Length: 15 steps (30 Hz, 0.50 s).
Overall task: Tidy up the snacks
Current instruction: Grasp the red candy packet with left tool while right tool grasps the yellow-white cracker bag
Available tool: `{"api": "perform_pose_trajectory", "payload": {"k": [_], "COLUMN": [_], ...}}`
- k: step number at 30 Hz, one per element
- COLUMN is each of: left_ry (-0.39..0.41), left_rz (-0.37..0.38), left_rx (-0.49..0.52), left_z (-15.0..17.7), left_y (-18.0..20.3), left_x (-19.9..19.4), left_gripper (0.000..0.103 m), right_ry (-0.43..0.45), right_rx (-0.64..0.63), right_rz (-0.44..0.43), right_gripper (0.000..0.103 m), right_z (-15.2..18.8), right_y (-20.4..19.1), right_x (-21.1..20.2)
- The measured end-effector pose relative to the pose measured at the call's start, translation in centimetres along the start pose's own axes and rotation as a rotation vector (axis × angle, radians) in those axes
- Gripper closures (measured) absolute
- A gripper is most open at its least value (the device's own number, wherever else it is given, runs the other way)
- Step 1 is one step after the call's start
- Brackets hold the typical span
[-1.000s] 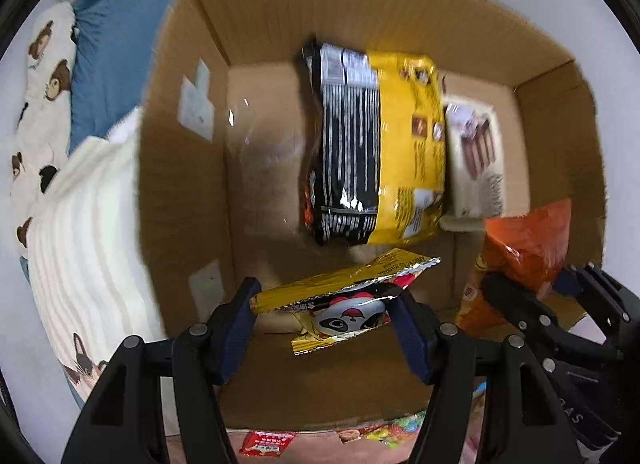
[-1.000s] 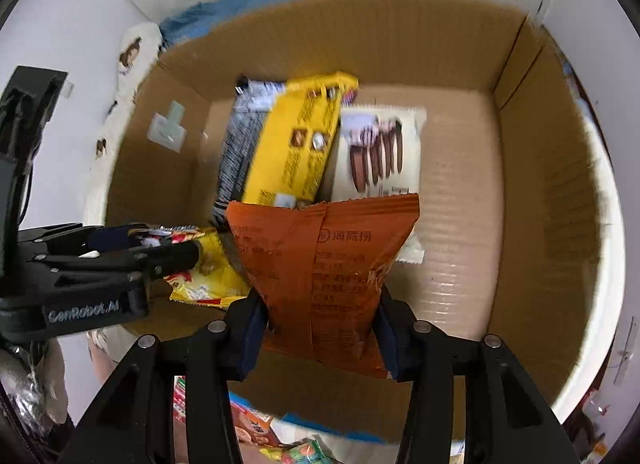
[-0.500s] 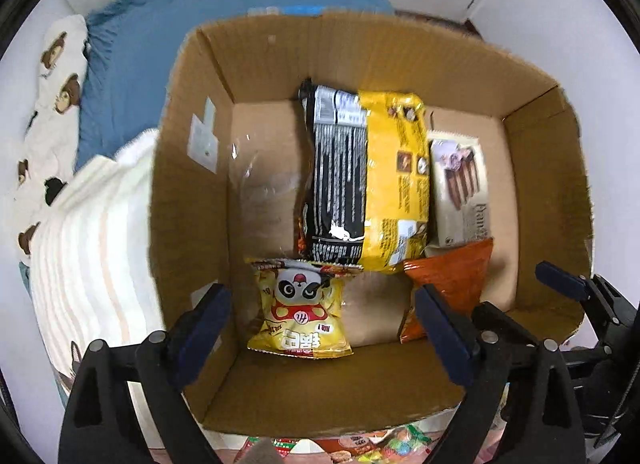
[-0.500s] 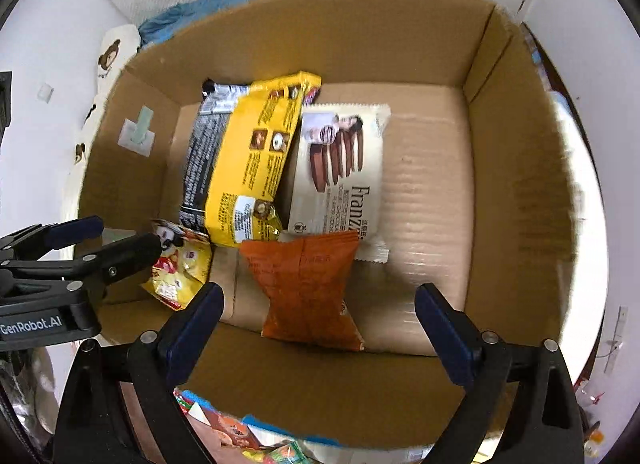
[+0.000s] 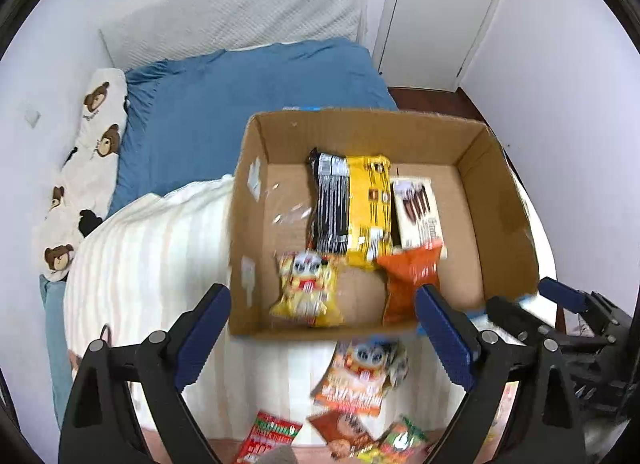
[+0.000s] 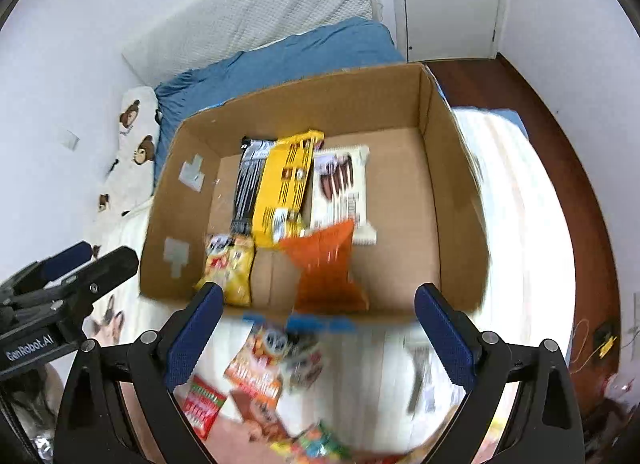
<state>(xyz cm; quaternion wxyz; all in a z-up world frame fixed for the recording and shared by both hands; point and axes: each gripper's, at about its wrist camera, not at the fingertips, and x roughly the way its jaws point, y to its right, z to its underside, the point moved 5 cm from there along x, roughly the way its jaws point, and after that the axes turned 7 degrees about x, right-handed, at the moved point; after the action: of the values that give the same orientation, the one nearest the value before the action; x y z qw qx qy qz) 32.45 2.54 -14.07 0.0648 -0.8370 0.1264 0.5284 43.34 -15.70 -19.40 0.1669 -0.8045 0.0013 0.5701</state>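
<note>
Both tongs, left tongs [image 5: 322, 314] and right tongs [image 6: 318, 314], gape wide with nothing in them. Just past them at 12 o'clock sits the cardboard box [image 5: 496, 200] on the bed [image 5: 224, 104], holding 5 snack packs: panda pack [image 5: 306, 286] and orange bag [image 5: 408, 278] nearest.

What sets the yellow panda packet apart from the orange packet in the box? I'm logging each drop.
The yellow panda packet lies by the left wall of the cardboard box, cartoon face up; the orange packet lies further right, showing no cartoon face. The orange packet overlaps the white biscuit pack; the yellow panda packet does not touch it. Both lie loose at the near end.
</note>
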Motion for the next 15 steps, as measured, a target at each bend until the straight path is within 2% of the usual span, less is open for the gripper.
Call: {"api": "perform_pose_trajectory", "payload": {"k": [5, 11, 15], "left_ry": [-0.042, -0.233, -0.295], "left_rz": [-0.055, -0.052, -0.068], "left_rx": [0.009, -0.053, -0.081], "left_z": [7.7, 18.1, 22.3], "left_y": [-0.8, -2.9, -3.7], "left_x": [0.3, 4.4, 6.0], "left_gripper": [0.009, 0.009, 0.009], "right_ry": [-0.025, -0.088, -0.128], "right_rx": [0.074, 0.26, 0.4], "right_rz": [-0.012, 0.032, 0.083], "right_gripper": [0.005, 0.005, 0.005], "right_z": [6.4, 13.9, 17.0], "right_y": [2.9, 10.4, 15.8], "right_x": [-1.5, -0.8, 0.5]}}
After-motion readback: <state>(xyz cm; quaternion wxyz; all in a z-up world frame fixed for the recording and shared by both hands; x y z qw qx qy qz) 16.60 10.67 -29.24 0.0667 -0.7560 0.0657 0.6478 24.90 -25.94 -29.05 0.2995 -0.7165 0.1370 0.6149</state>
